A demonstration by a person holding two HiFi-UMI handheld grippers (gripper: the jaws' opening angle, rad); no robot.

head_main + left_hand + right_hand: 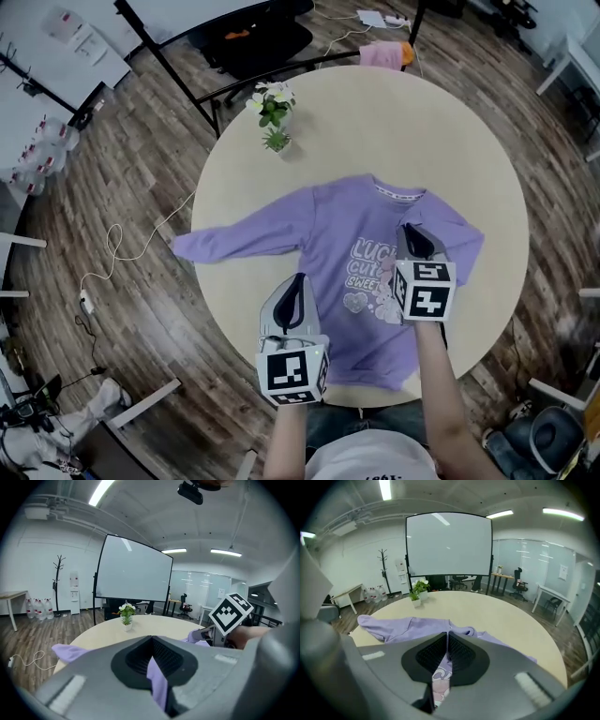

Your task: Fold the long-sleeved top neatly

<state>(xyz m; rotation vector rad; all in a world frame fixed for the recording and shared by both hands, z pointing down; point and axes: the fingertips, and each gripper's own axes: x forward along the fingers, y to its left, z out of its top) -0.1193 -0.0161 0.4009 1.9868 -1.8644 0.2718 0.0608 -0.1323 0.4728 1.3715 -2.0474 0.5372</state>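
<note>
**Both grippers pinched on the purple top, one sleeve outstretched**

The long-sleeved top point(342, 253) lies face up on the round table point(450, 131), with its collar toward the potted plant point(274, 112) and its hem away from it. The left gripper point(296, 281) is closed on fabric near the hem. The right gripper point(412, 231) is closed on printed fabric, probably by the tucked-in sleeve. The free sleeve point(234, 239) runs crosswise on the person's side of the plant, nearer the left gripper and unobstructed.
</note>
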